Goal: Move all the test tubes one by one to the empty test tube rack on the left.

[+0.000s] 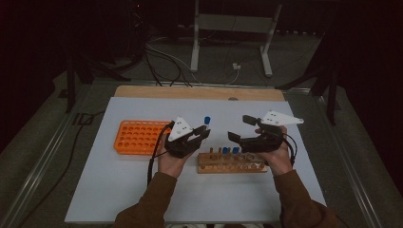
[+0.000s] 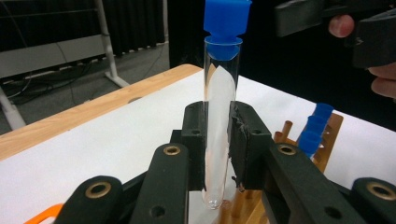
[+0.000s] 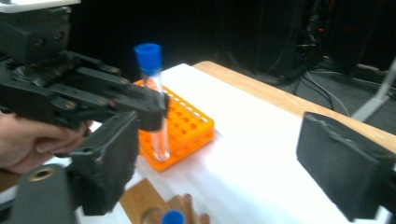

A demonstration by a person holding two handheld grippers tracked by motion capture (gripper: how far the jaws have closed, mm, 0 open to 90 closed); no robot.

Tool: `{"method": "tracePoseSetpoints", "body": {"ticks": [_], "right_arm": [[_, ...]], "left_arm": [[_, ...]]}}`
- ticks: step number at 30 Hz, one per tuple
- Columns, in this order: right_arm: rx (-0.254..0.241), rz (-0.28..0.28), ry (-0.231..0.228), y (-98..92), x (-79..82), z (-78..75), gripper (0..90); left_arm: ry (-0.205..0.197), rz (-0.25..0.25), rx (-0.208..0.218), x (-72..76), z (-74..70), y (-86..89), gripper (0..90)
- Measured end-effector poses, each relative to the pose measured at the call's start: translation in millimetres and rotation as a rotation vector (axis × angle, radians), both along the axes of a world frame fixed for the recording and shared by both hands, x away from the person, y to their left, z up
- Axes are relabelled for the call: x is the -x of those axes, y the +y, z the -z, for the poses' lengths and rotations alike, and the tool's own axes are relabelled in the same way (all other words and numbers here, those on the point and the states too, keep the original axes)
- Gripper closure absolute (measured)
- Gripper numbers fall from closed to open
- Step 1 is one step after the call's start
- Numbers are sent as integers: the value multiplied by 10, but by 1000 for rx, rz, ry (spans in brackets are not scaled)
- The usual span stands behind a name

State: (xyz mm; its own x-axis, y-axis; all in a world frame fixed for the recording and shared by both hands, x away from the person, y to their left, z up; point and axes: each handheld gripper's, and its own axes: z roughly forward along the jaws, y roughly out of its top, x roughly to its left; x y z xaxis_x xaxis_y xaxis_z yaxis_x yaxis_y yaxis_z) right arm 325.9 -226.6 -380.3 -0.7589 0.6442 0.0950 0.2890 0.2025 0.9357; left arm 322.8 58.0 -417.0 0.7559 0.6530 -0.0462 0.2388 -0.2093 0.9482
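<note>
A clear test tube (image 2: 218, 116) with a blue cap (image 2: 226, 18) stands upright between the jaws of my left gripper (image 2: 217, 140), which is shut on its lower half. In the high view this left gripper (image 1: 204, 131) holds the tube (image 1: 207, 121) above the table, between the orange rack (image 1: 138, 136) and the wooden rack (image 1: 231, 163). My right gripper (image 1: 241, 127) hovers over the wooden rack, open with nothing in it. In the right gripper view its pads (image 3: 112, 158) stand wide apart, and the tube (image 3: 156, 112) shows beyond them in front of the orange rack (image 3: 191, 126).
Two blue-capped tubes (image 1: 230, 150) stand in the wooden rack's back row; they appear as blue caps (image 2: 316, 126) in the left gripper view. The white mat (image 1: 142, 190) covers a wooden table (image 1: 199, 92). Cables and a metal stand (image 1: 233, 28) lie beyond the far edge.
</note>
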Motion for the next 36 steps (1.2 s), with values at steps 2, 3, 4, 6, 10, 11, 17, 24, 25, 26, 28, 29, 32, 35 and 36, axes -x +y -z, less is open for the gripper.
{"method": "tracePoseSetpoints", "body": {"ticks": [2, 3, 4, 6, 10, 11, 17, 24, 25, 26, 28, 29, 32, 35, 36], "right_arm": [[6, 23, -3, -71, 15, 23, 65], [10, 34, -2, -108, 25, 38, 46], [10, 34, -2, -108, 25, 38, 46], [12, 60, -1, -229, 52, 88, 28], [11, 91, 6, -372, 76, 145, 16], [16, 102, 8, -398, 83, 160, 8], [17, 141, 14, -535, 124, 236, 1], [0, 189, 33, -703, 154, 378, 1], [-1, 193, 36, -717, 160, 398, 1], [-2, 198, 37, -729, 168, 416, 0], [-3, 199, 38, -741, 179, 429, 1], [-3, 203, 35, -763, 204, 448, 0], [-3, 210, 34, -784, 231, 466, 1], [-21, 221, 38, -833, 262, 490, 1], [-29, 227, 41, -864, 276, 502, 0]], "left_arm": [[1, -5, 2, 0, 3, 19, 781], [2, -14, 6, 0, 10, 58, 781], [2, -14, 6, 0, 10, 58, 781], [2, -23, 6, -1, 20, 94, 781], [0, -36, 9, 7, 45, 154, 781], [-7, -42, 6, 12, 57, 183, 781], [-4, -60, 14, 15, 88, 265, 781], [-13, -65, 22, 66, 146, 357, 780], [-11, -67, 23, 69, 161, 370, 779], [-8, -72, 18, 68, 174, 380, 779], [-4, -78, 15, 67, 188, 403, 779], [-4, -78, 15, 69, 193, 415, 780], [-8, -82, 11, 70, 207, 444, 779], [-4, -92, 14, 58, 228, 481, 780], [-3, -94, 14, 53, 237, 494, 780]]}}
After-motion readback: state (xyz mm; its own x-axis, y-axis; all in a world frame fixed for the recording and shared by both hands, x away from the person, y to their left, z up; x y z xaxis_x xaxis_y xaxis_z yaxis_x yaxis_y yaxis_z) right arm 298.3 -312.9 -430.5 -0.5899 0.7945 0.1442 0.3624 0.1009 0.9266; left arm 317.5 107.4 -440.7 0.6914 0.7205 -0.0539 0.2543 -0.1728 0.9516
